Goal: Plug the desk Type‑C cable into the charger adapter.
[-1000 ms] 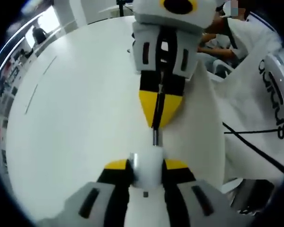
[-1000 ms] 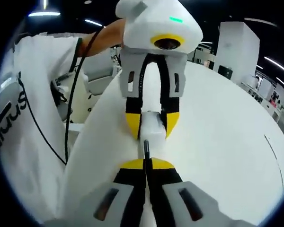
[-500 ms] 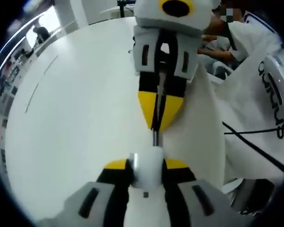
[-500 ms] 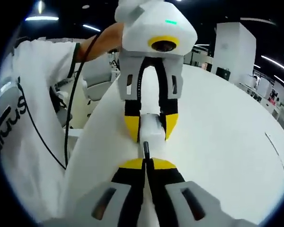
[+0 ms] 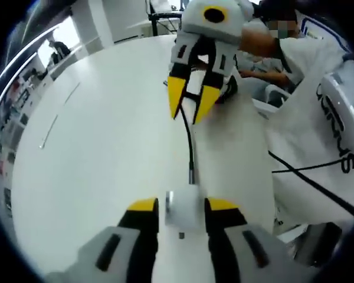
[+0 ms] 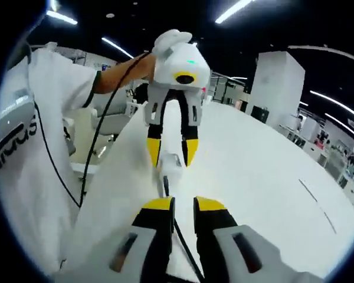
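We see the white table [image 5: 94, 153] spreading wide under both grippers, and the same table [image 6: 265, 177] runs off toward a dim hall in the right gripper view. At its edge stands a person in a white printed shirt [image 5: 318, 124], whose sleeve [image 6: 29, 135] rises along the left side of the right gripper view. In the left gripper view our left gripper [image 5: 182, 207] rises from the bottom with its yellow-tipped jaws closed against the two sides of the white charger adapter [image 5: 182, 206], holding it above the table. Across from it the right gripper [image 5: 189, 106] hangs with its jaws parted and nothing between them, well apart from the adapter. The right gripper view shows the same: the right gripper [image 6: 183, 206] has a clear gap between its jaws, and the black Type-C cable [image 6: 180, 239] passes loosely through that gap without being pinched. Ahead, the left gripper [image 6: 171, 156] clasps the charger adapter [image 6: 170, 165]. The Type-C cable [image 5: 190, 141] runs down from near the right gripper, and its metal plug [image 5: 192, 175] meets the adapter's top face; we cannot tell how deep it sits.
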